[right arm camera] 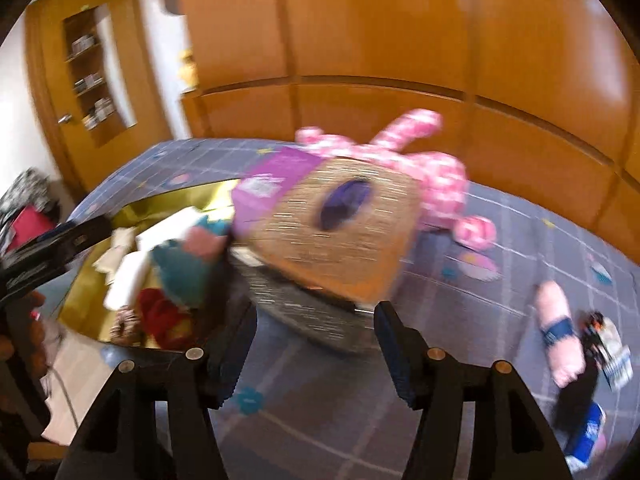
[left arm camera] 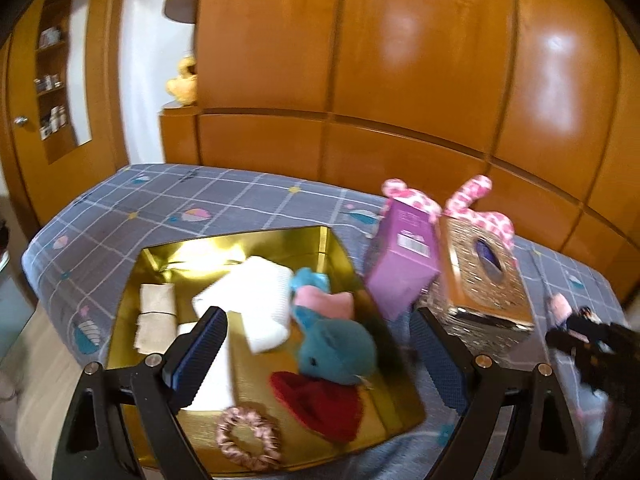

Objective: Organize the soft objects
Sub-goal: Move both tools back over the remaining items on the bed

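Left wrist, scrunchie (left arm camera: 249, 438) clear, right blurred

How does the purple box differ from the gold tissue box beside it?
The purple box is plain and smooth with a barcode label; the tissue box is glittery gold with an oval opening on top. The purple box leans tilted; the tissue box lies flatter. Both sit on the bedspread, next to the gold tray.

Bed (left arm camera: 224, 200) bearing gold tray (left arm camera: 336, 248), tissue box (left arm camera: 488, 292)
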`<state>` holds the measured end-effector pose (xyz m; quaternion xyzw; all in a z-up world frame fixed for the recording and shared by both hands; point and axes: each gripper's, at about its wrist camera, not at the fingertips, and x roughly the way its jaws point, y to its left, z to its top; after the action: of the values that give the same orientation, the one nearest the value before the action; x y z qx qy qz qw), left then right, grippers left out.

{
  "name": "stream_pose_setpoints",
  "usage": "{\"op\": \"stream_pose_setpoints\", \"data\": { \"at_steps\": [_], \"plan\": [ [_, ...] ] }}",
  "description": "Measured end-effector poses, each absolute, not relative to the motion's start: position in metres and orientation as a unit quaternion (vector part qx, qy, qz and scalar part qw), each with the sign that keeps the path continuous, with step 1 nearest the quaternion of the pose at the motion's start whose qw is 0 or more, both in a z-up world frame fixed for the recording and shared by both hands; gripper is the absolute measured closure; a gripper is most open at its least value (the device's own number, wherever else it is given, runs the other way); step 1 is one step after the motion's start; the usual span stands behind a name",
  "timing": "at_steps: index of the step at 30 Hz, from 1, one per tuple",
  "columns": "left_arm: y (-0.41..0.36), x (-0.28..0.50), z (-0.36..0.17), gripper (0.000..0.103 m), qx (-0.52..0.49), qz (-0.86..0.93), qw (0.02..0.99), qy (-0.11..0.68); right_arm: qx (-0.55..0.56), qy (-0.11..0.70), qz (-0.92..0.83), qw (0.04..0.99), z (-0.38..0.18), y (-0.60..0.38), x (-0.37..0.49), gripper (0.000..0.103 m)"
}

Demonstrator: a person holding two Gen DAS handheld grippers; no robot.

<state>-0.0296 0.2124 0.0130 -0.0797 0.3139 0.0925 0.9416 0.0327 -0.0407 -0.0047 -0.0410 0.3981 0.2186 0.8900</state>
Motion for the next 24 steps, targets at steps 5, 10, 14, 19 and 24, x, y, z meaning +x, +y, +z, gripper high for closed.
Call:
{"op": "stream_pose_setpoints", "data": {
  "at_steps": [5,10,14,19,24],
  "plan": [
    [0.182,-0.031,0.009,0.010,-0.057,0.036,0.943,0.325,-0.021,0.404,0.141,0.904,-0.006,-0.097,0.046,0.041],
    [0.150,-0.030,0.003,0.010,-0.034,-0.013,0.939,0.343,0.015,0.400,0.057,0.915,-0.004,-0.167,0.052,0.041],
    [0.120,-0.029,-0.001,0.011,-0.011,-0.059,0.933,0.355,0.040,0.396,-0.009,0.917,-0.004,-0.218,0.050,0.041],
    [0.083,-0.020,-0.006,0.011,0.019,-0.114,0.921,0.372,0.090,0.388,-0.079,0.914,-0.006,-0.277,0.044,0.041],
    [0.049,-0.001,-0.012,0.019,0.027,-0.160,0.901,0.401,0.161,0.390,-0.119,0.899,-0.014,-0.326,0.036,0.041]
  ]
}}
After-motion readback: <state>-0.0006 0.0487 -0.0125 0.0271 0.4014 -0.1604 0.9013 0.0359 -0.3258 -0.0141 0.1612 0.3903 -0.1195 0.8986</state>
